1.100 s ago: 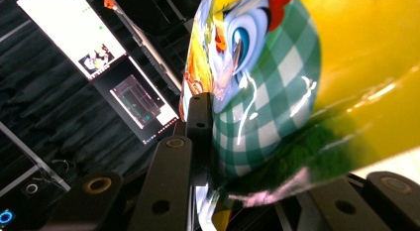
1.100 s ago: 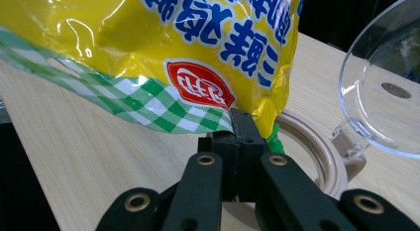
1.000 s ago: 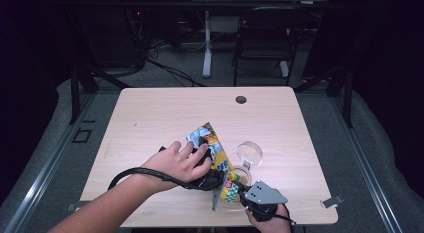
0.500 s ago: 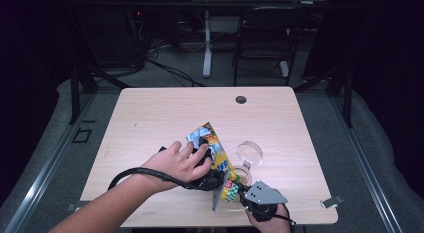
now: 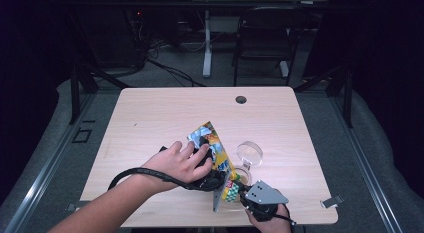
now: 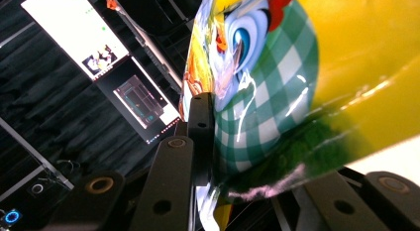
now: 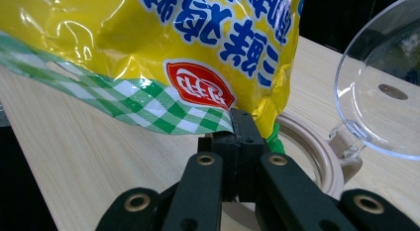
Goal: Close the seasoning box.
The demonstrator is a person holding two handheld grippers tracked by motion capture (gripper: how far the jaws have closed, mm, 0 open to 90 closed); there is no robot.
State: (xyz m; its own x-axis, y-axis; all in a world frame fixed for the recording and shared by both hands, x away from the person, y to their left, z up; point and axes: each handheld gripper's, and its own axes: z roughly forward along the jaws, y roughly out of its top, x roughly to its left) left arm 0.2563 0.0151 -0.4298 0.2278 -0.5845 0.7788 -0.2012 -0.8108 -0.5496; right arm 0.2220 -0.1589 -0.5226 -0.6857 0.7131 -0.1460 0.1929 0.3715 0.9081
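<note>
Two grippers on one snack bag, near the front edge of the table!

At the left, the person's left hand (image 5: 177, 163) lay over the left gripper (image 5: 206, 165), whose black jaws were pinched shut on the glossy yellow snack bag with the green-and-white check band (image 5: 212, 143); in the left gripper view the bag's film (image 6: 277, 87) sat pressed flat between them. The bag stood tilted on the pale wooden table (image 5: 150, 118), its top leaning away to the far left, its lower end down by the near edge. Right of it, the right gripper (image 5: 239, 192), grey plate on top, was clamped tight on the bag's bottom seam (image 7: 198, 67). Just beyond that seam sat a round beige container (image 7: 317, 151), its clear hinged lid (image 7: 381, 97) swung up and open to the right.
</note>
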